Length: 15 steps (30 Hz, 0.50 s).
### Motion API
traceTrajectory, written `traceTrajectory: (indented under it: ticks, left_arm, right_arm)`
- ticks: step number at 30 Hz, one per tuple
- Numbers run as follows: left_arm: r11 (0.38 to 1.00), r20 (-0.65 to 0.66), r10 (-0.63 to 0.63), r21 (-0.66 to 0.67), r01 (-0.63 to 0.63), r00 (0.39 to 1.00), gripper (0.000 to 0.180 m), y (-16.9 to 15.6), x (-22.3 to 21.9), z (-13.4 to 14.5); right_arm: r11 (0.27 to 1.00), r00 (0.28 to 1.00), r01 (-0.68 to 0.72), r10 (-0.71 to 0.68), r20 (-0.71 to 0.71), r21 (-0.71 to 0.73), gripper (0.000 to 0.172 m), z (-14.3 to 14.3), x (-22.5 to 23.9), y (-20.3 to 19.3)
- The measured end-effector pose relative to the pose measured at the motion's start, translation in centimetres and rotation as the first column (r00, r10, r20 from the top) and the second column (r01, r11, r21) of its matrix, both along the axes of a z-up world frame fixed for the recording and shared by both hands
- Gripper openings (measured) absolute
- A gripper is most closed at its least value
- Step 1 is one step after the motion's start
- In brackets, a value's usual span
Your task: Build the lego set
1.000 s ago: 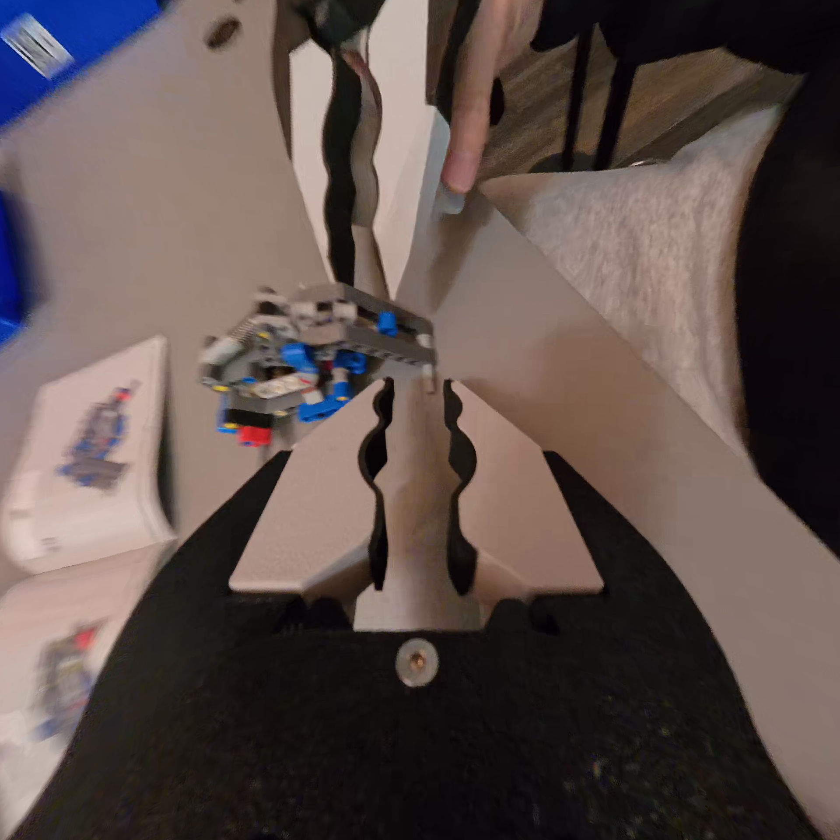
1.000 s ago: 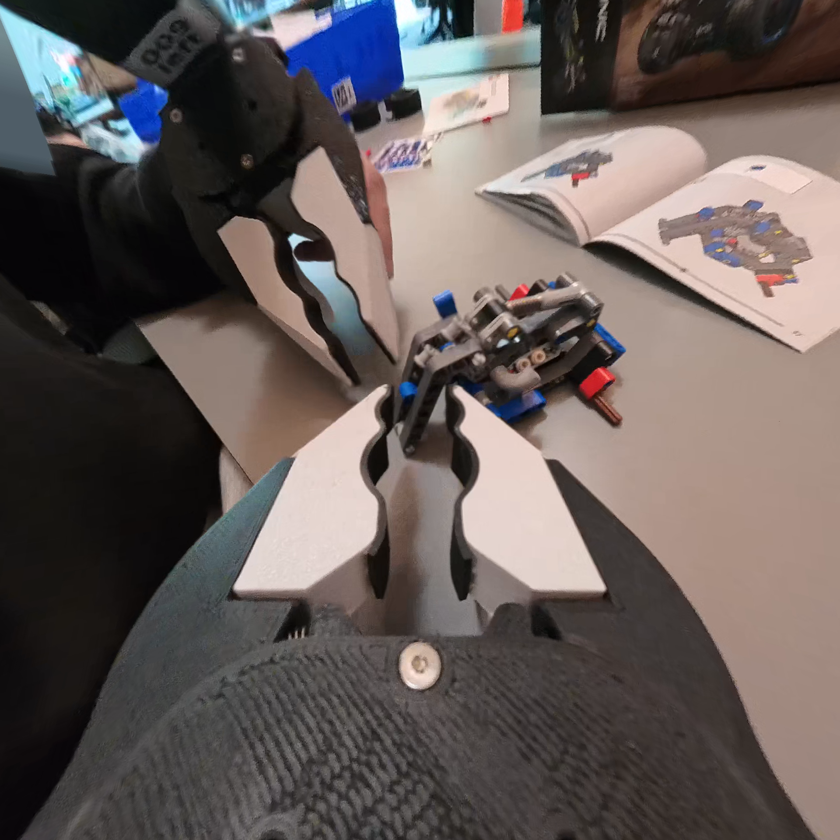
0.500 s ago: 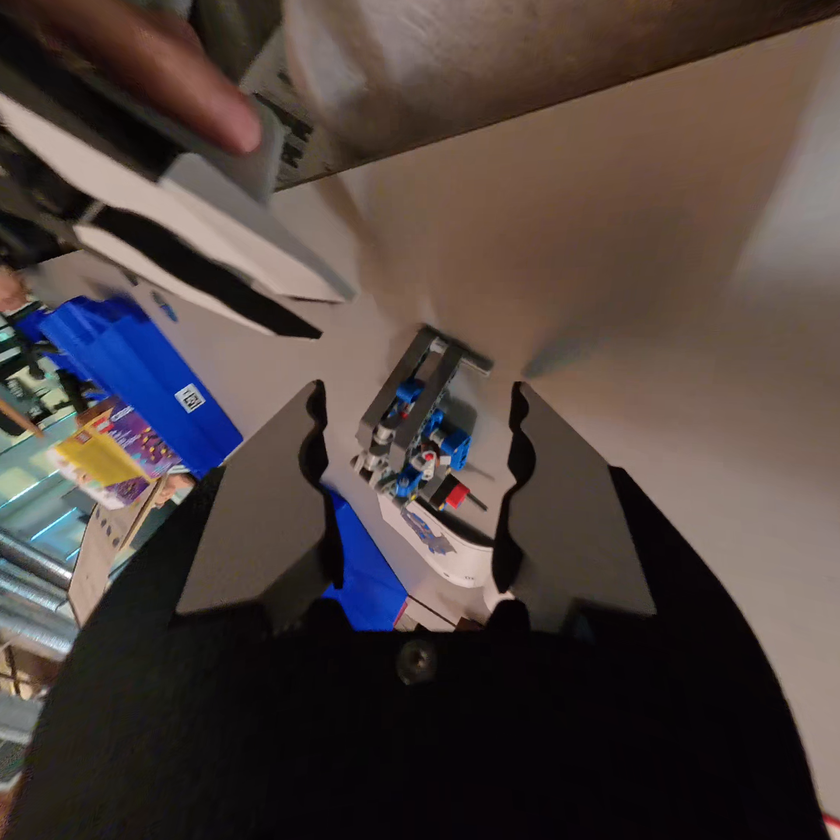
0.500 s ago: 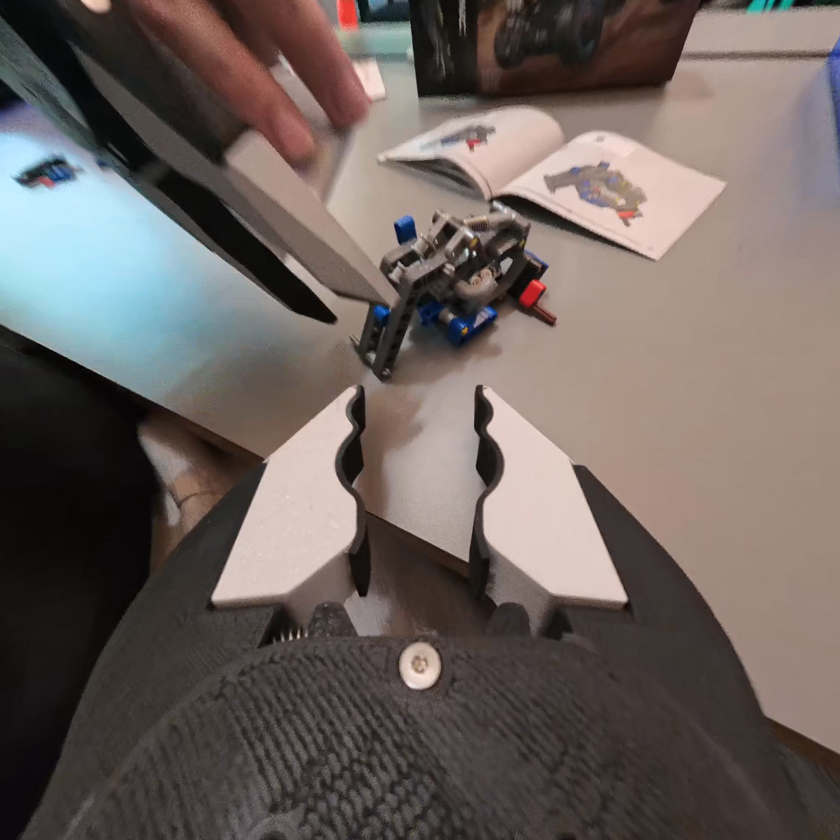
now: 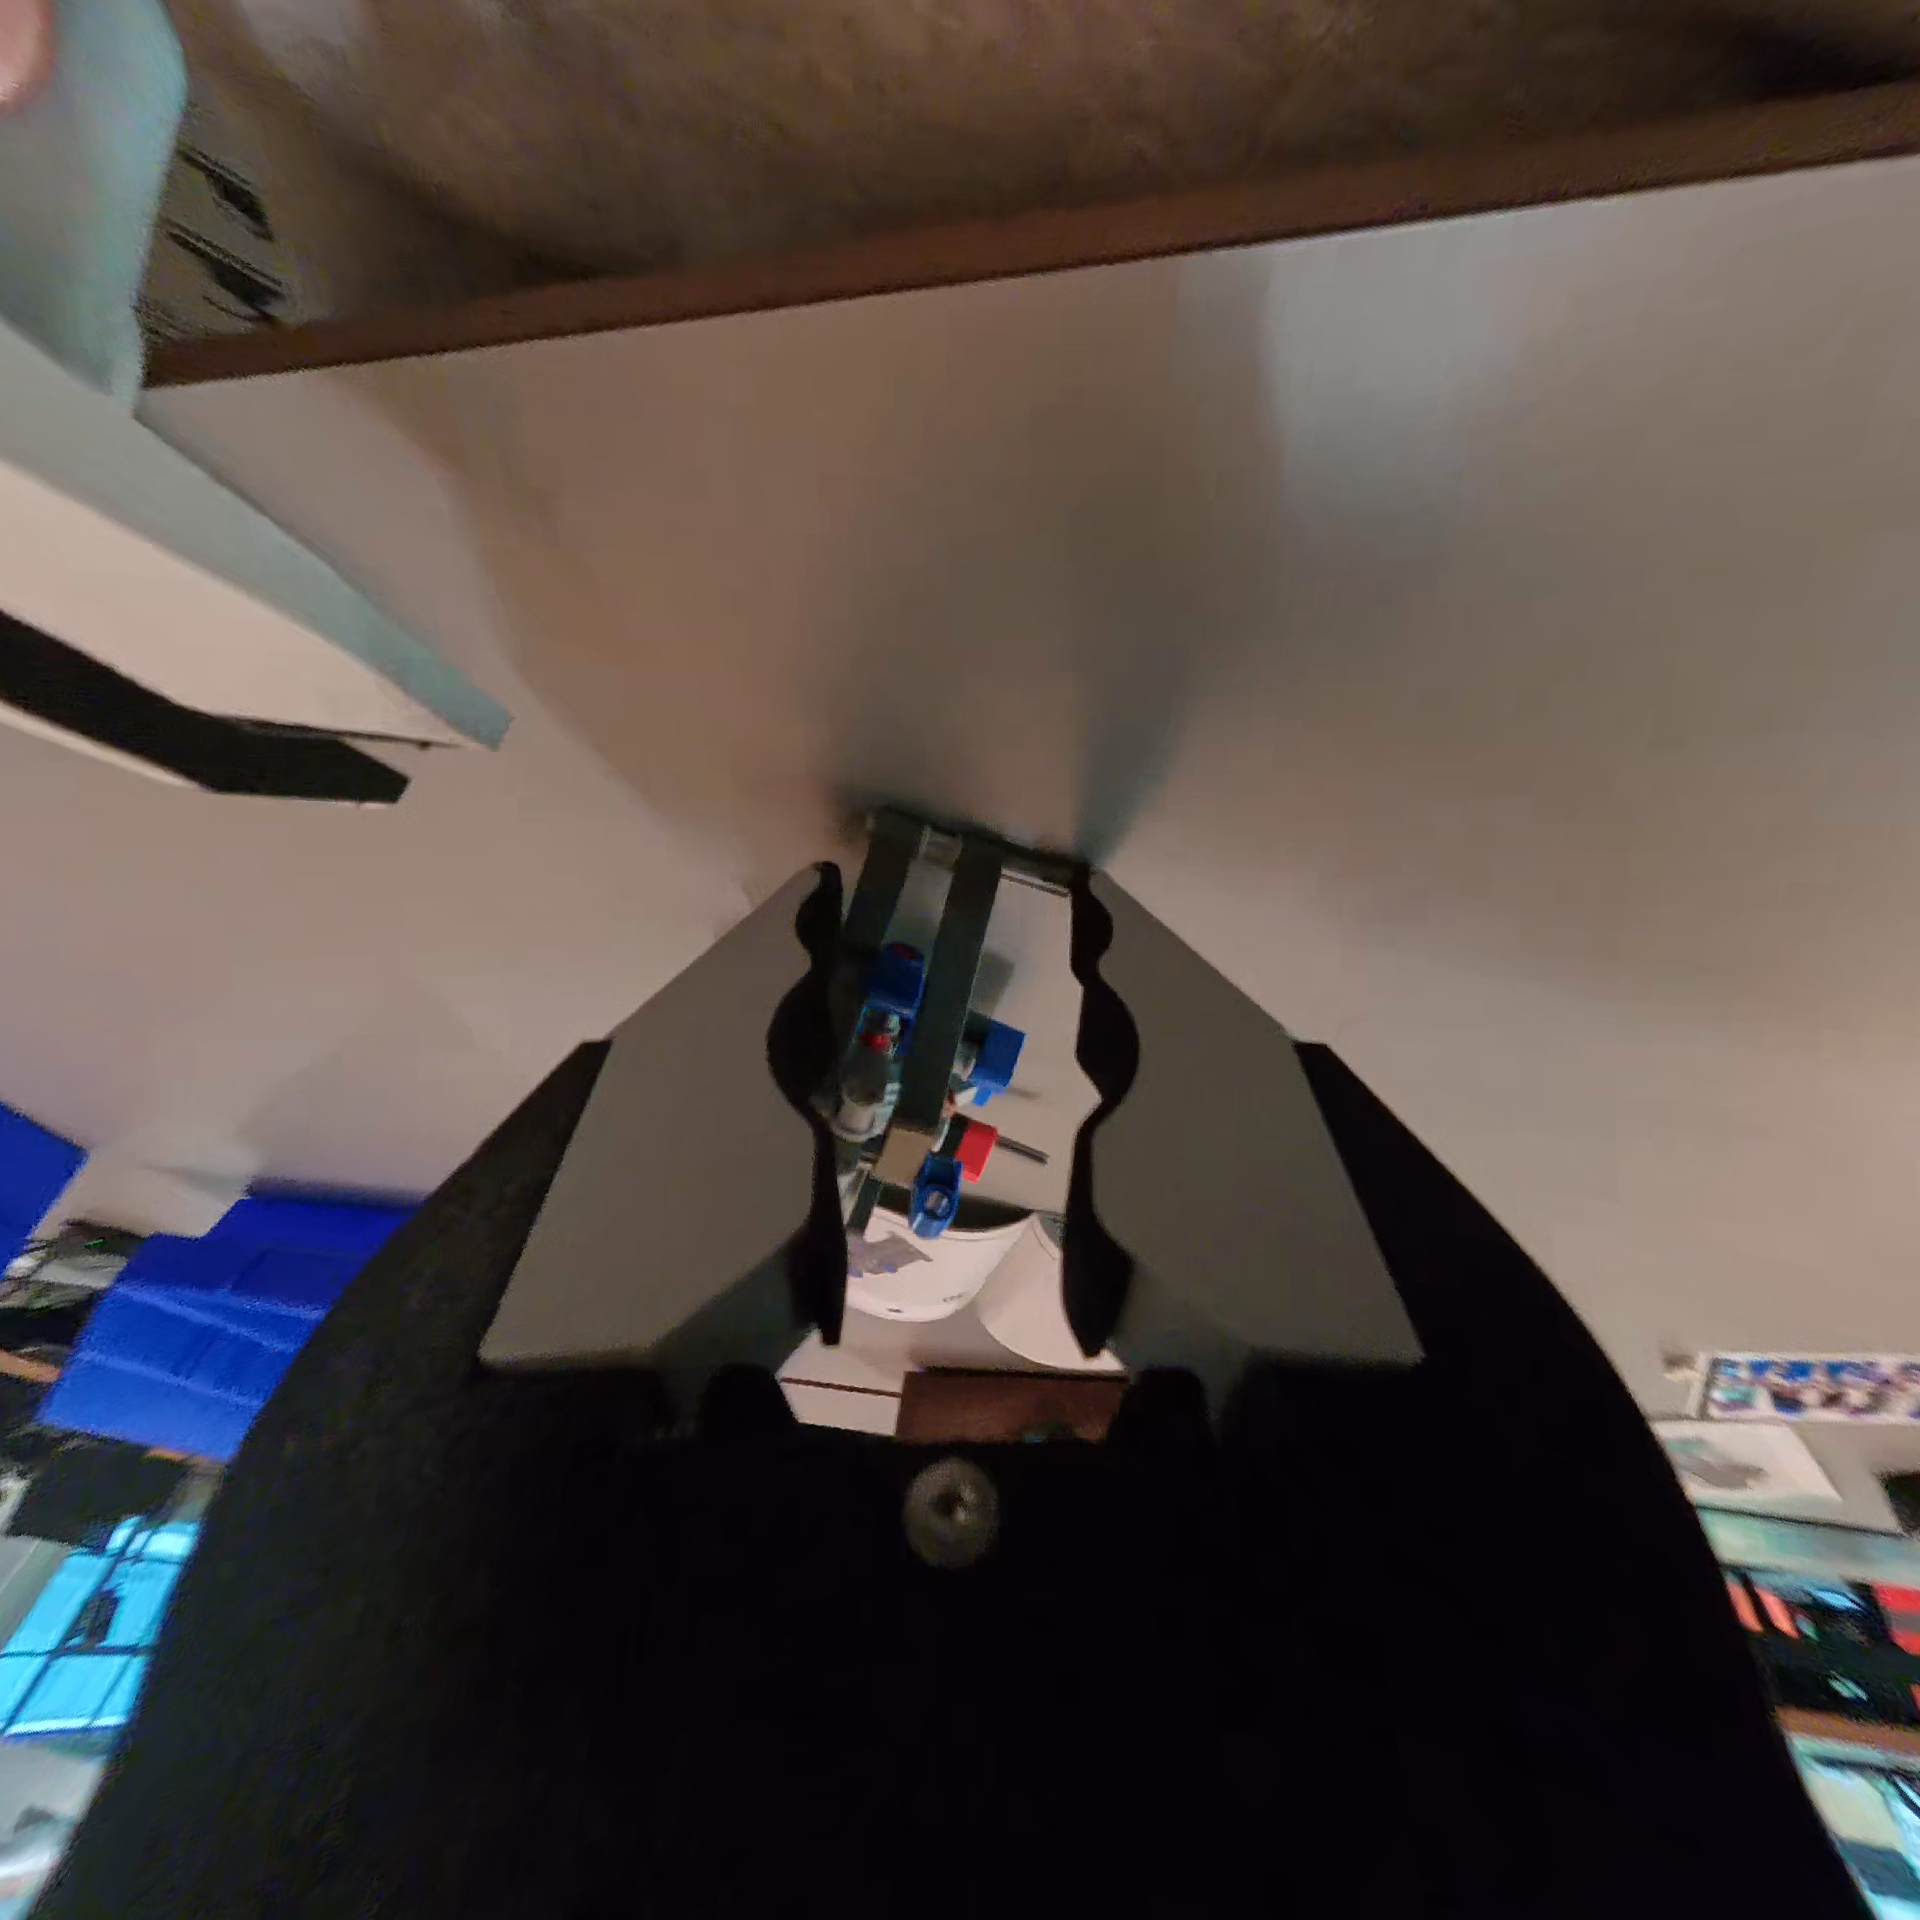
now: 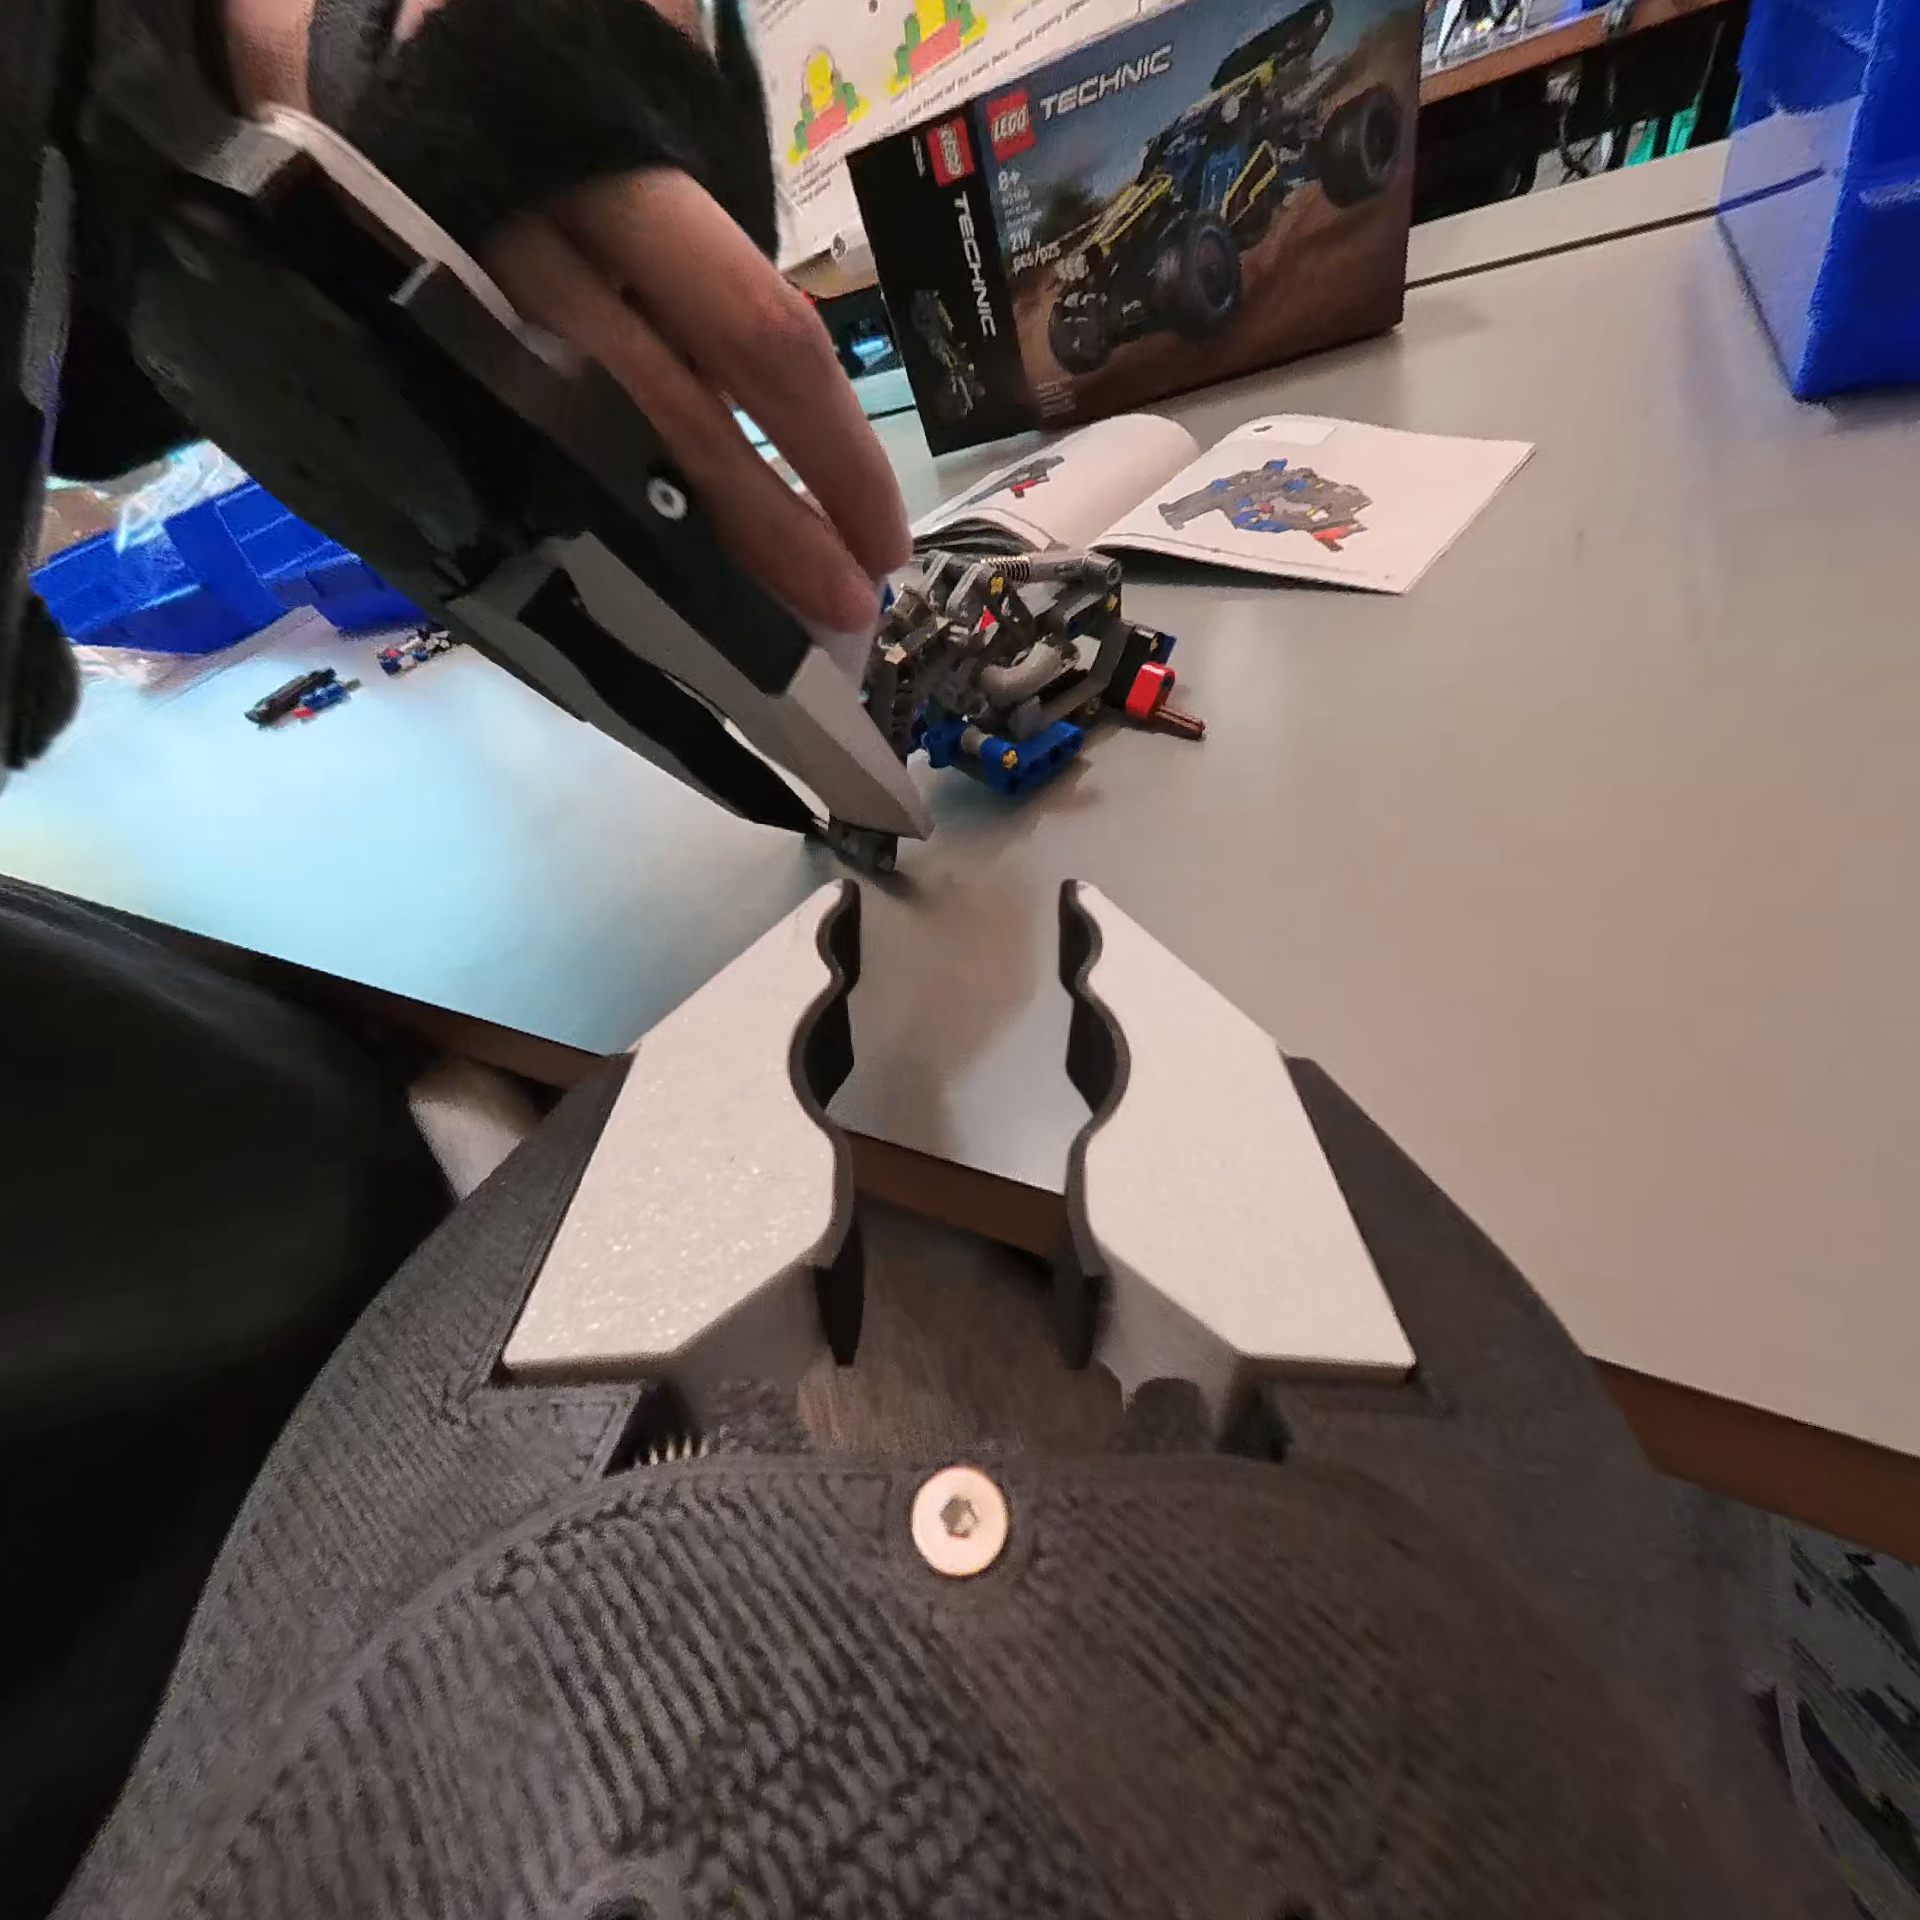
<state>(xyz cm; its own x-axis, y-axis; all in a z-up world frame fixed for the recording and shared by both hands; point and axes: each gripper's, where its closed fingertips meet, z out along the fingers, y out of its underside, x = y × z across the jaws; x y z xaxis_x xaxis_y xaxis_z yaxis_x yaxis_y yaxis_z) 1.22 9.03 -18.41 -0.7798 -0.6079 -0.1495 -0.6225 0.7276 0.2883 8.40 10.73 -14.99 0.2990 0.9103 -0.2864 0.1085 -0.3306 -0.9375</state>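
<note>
Left fingers (image 5: 951, 878) half open, straddling the near frame end of the one grey-blue-red toy brick vehicle chassis (image 6: 997, 665) resting on the grey worktop (image 6: 1455, 831); can't tell if the pads press it. I'd guess that end is taken because it's narrow. Right fingers (image 6: 961, 894) part open and empty, just short of the chassis. Behind the chassis: one open white instruction booklet (image 6: 1299, 499), one dark cardboard set box (image 6: 1143, 208)
</note>
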Motion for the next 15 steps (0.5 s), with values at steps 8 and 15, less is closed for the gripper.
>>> traceTrajectory:
  ticks: [8,15]
  left_arm:
    - [0.992,0.131,0.063,0.101,-0.076,0.989,0.038,1.2,0.8,0.8]
    - [0.924,0.688,0.13,0.176,-0.339,0.714,0.038,3.1,1.6,4.9]
  right_arm:
    - [0.996,0.999,0.026,-0.029,0.032,0.086,0.048,0.3,0.1,0.0]
    - [0.998,0.979,0.052,-0.045,-0.197,0.032,0.034,4.3,-2.5,0.4]
